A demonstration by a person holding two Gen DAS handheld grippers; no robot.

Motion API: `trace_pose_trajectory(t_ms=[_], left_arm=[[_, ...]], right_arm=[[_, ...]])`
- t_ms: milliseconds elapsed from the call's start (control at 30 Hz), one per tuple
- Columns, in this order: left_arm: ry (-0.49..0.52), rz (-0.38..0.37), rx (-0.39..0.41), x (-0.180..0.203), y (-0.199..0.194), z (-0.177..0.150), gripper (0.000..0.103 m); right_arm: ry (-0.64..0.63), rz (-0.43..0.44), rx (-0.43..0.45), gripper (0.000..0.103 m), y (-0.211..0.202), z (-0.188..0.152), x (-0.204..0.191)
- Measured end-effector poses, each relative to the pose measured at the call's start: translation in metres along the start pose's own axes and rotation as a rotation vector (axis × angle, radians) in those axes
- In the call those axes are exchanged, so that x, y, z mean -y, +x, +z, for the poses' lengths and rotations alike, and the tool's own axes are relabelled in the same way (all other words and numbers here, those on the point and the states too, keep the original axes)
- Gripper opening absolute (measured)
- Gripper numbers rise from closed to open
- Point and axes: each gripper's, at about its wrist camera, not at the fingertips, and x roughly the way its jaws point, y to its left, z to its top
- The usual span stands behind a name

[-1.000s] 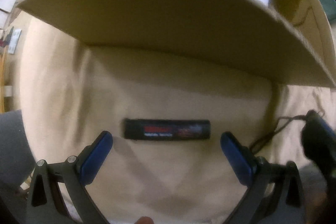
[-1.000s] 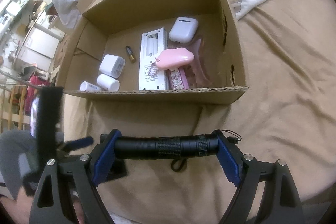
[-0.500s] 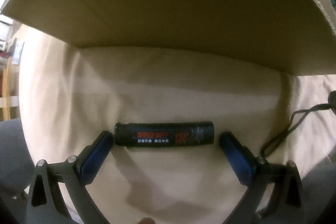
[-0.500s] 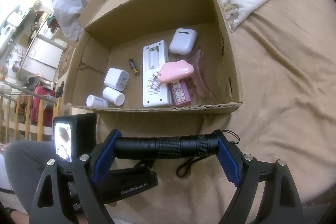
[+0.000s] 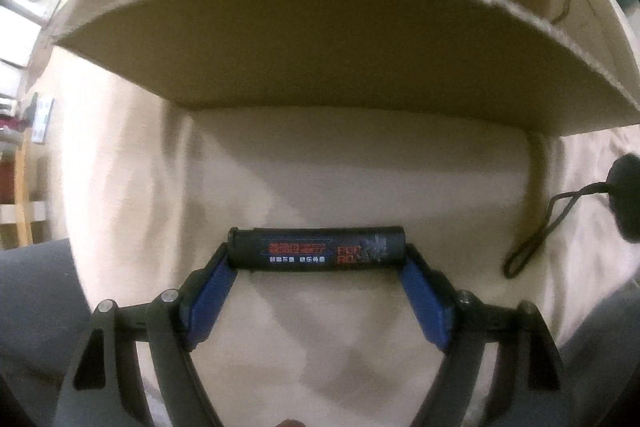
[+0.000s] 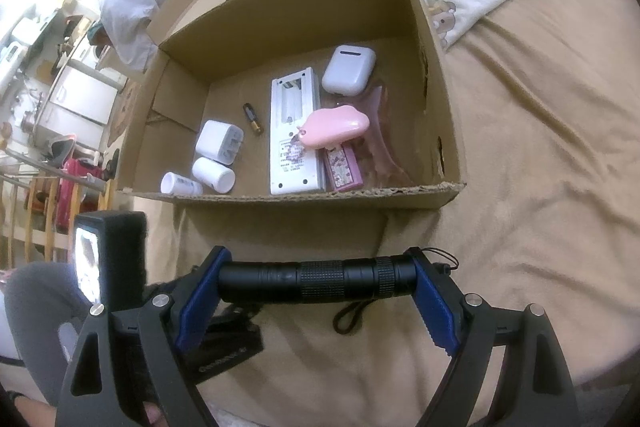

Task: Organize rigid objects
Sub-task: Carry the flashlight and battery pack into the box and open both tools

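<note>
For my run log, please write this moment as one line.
left hand-held gripper: closing, pads at black battery ends | right hand-held gripper: holds flashlight | cardboard box: ahead

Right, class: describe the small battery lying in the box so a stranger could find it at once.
Start at the open cardboard box on the tan blanket. On its floor, the battery lies left of the long white remote, beside the white charger plug. It is the only dark, gold-tipped thing there, and the smallest.
</note>
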Motion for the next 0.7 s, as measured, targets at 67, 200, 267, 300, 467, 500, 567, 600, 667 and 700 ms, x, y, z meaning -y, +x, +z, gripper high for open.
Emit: trace_pose_trajectory(t_ms=[67, 200, 267, 300, 467, 500, 567, 600, 667, 700], left_arm=[[-0.009, -0.009, 0.007, 0.001, -0.006, -0.006, 0.079], [-0.007, -0.029, 0.050, -0.011, -0.025, -0.008, 0.079], [-0.005, -0.039, 0.085, -0.017, -0.039, -0.011, 0.079], [-0.005, -0.043, 0.093, -0.020, -0.044, -0.011, 0.079], [0.010, -0.061, 0.177, -0.040, -0.084, -0.018, 0.079], [0.012, -0.062, 0.199, -0.046, -0.092, -0.016, 0.079], [0.013, -0.071, 0.232, -0.065, -0.108, 0.000, 0.079], [0.010, -0.076, 0.246, -0.075, -0.113, 0.005, 0.079], [0.005, -0.087, 0.269, -0.081, -0.126, 0.022, 0.079], [0.005, -0.089, 0.280, -0.081, -0.132, 0.027, 0.079]], right_arm=[[-0.005, -0.001, -0.002, 0.092, 0.001, -0.001, -0.001], [-0.036, -0.001, 0.013, 0.092, -0.002, -0.004, -0.007], [-0.058, -0.005, 0.020, 0.092, -0.004, -0.006, -0.012], [-0.067, 0.001, 0.027, 0.092, -0.006, -0.007, -0.014], [-0.085, 0.117, 0.037, 0.092, -0.022, -0.012, -0.024], [-0.093, 0.129, 0.041, 0.092, -0.025, -0.013, -0.028], [-0.122, 0.142, 0.058, 0.092, -0.035, -0.012, -0.038], [-0.134, 0.147, 0.068, 0.092, -0.041, -0.010, -0.043], [-0.146, 0.173, 0.087, 0.092, -0.054, -0.003, -0.053], [-0.150, 0.187, 0.096, 0.092, -0.060, 0.002, -0.057]])
